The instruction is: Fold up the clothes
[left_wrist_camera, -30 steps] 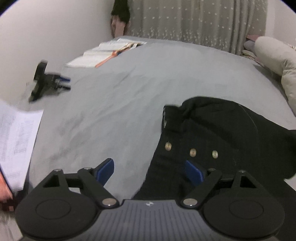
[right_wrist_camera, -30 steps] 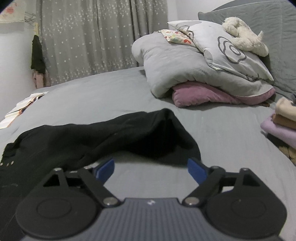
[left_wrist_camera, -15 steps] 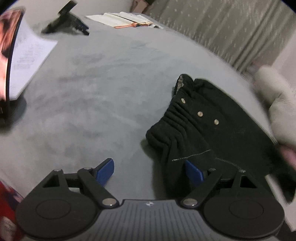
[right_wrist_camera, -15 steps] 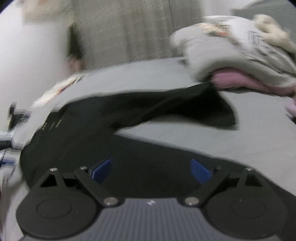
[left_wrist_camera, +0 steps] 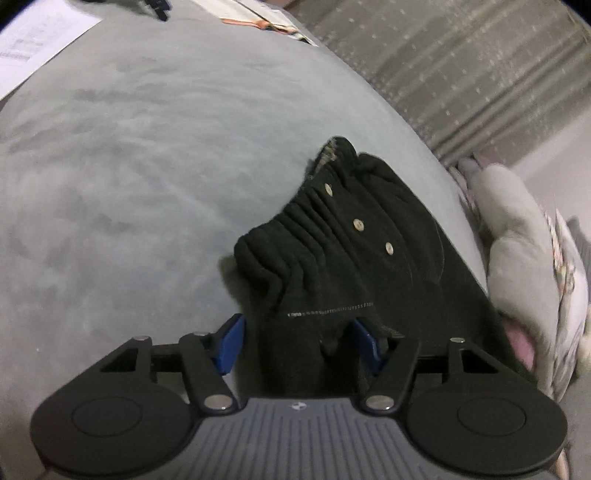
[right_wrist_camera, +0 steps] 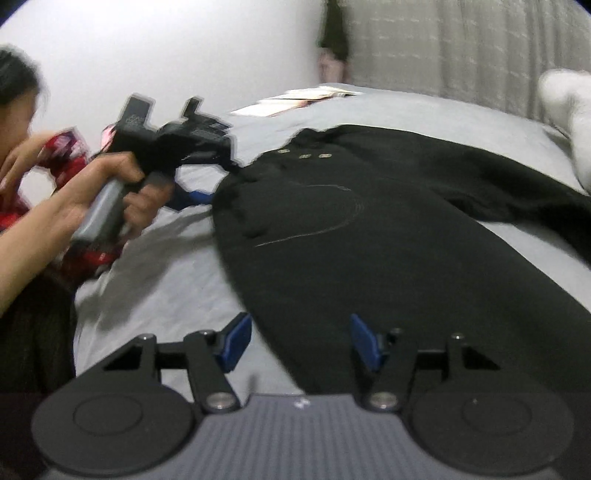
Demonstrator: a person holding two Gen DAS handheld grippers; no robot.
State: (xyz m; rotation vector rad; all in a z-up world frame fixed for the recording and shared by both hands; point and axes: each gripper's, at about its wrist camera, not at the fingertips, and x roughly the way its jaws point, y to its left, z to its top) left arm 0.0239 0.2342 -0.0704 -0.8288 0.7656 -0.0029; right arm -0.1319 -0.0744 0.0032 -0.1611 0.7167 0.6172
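A black pair of trousers (left_wrist_camera: 351,251) with a gathered waistband and three pale buttons (left_wrist_camera: 356,224) lies spread on the grey bed (left_wrist_camera: 129,166). My left gripper (left_wrist_camera: 298,343) is low over the near waistband corner. Its jaws are closing with the black fabric between them, and a sliver of sheet still shows beside the left pad (left_wrist_camera: 232,339). My right gripper (right_wrist_camera: 300,343) hovers over the near edge of the trousers (right_wrist_camera: 369,240). Its jaws are also closing, with the cloth's edge lying between and below them. The right wrist view shows a hand (right_wrist_camera: 110,184) holding the left gripper (right_wrist_camera: 212,182) at the waistband.
Open books and papers (left_wrist_camera: 258,18) lie at the bed's far end, and a printed sheet (left_wrist_camera: 37,40) lies at the far left. Pillows and bedding (left_wrist_camera: 517,229) pile up on the right before a grey curtain (left_wrist_camera: 461,55). The person in a red sleeve (right_wrist_camera: 66,147) is at the bed's left side.
Both grippers' jaws have narrowed. The left one sank and rolled onto the waistband corner. The right one swung left from the trouser leg's end to the garment's near edge.
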